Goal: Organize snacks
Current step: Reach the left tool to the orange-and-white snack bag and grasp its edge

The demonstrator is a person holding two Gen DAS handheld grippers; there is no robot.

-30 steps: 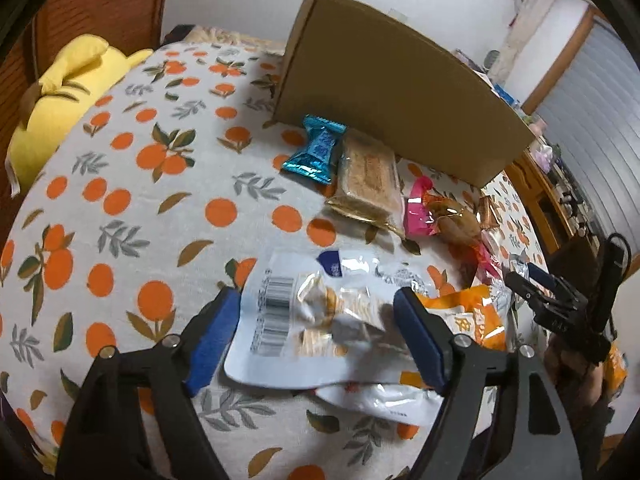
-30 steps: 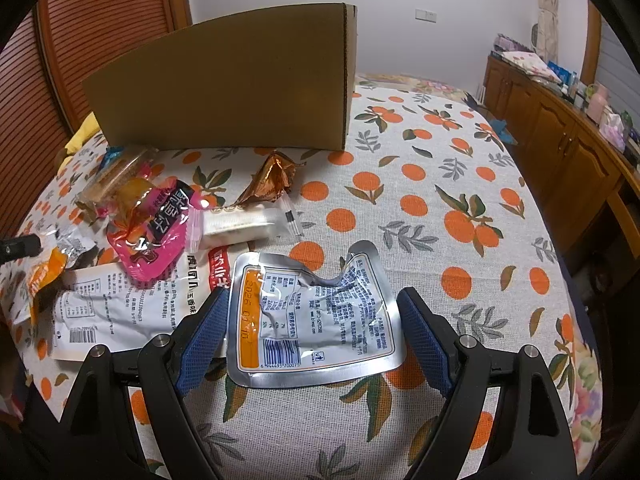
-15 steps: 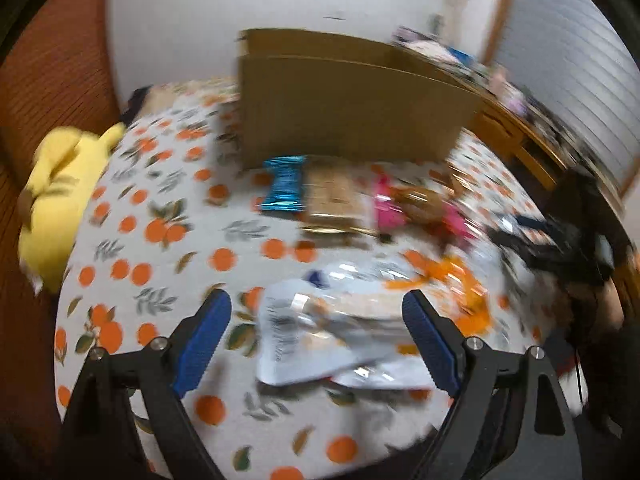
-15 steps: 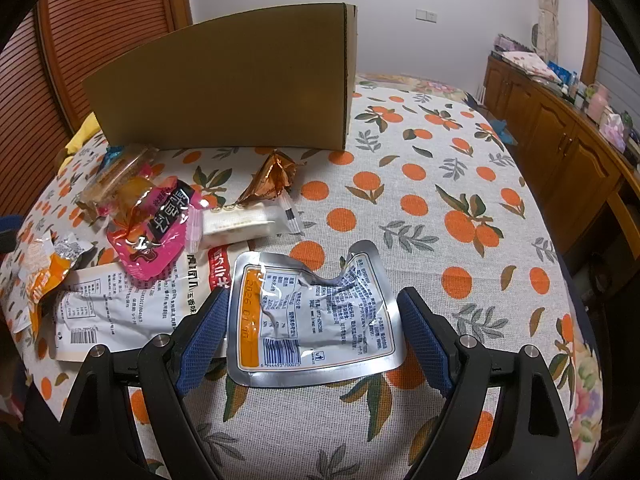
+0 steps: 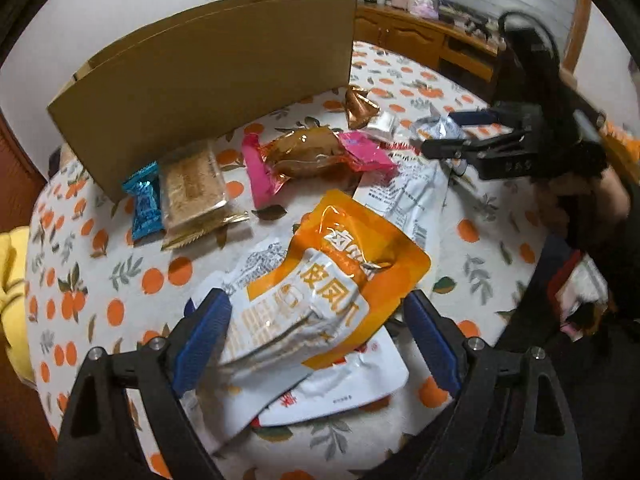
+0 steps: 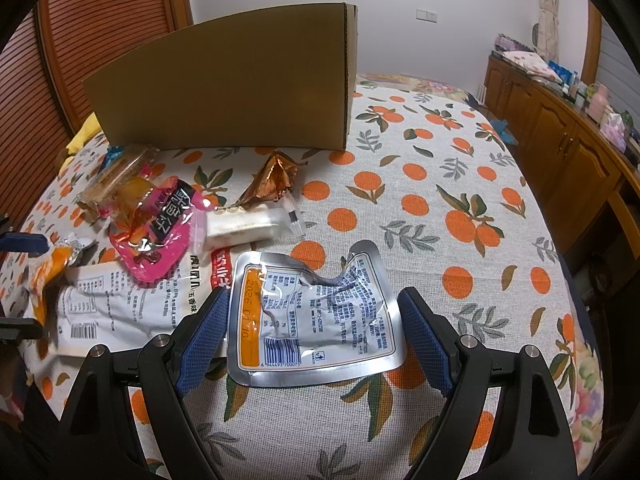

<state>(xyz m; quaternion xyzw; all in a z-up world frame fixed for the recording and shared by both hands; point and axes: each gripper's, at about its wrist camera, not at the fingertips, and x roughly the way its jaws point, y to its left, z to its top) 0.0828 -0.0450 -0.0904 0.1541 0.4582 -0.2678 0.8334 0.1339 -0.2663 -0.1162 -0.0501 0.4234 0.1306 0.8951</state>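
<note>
My left gripper (image 5: 318, 336) hangs over an orange and white snack pouch (image 5: 340, 276) that lies on other white packs. Its jaws are opening; the pouch lies between them, and the right pad stands clear of it. My right gripper (image 6: 314, 336) is open over a flat silver pouch (image 6: 316, 312) on the tablecloth, and it also shows in the left wrist view (image 5: 452, 132). Behind the snacks stands a cardboard box (image 5: 208, 92) (image 6: 232, 84). In front of it lie a blue candy (image 5: 144, 204), a biscuit pack (image 5: 196, 188) and a pink pouch (image 5: 316, 156).
A brown foil wrapper (image 6: 276, 178) and a white bar (image 6: 244, 226) lie near the box. A yellow cushion (image 5: 10, 280) sits at the table's left edge. Wooden cabinets (image 6: 560, 132) line the right wall. Bare tablecloth (image 6: 460, 200) stretches to the right of the snacks.
The left gripper has rolled and swung right, from over the white barcode pack to over the orange pouch, and its jaws stand wider. The right gripper has not moved.
</note>
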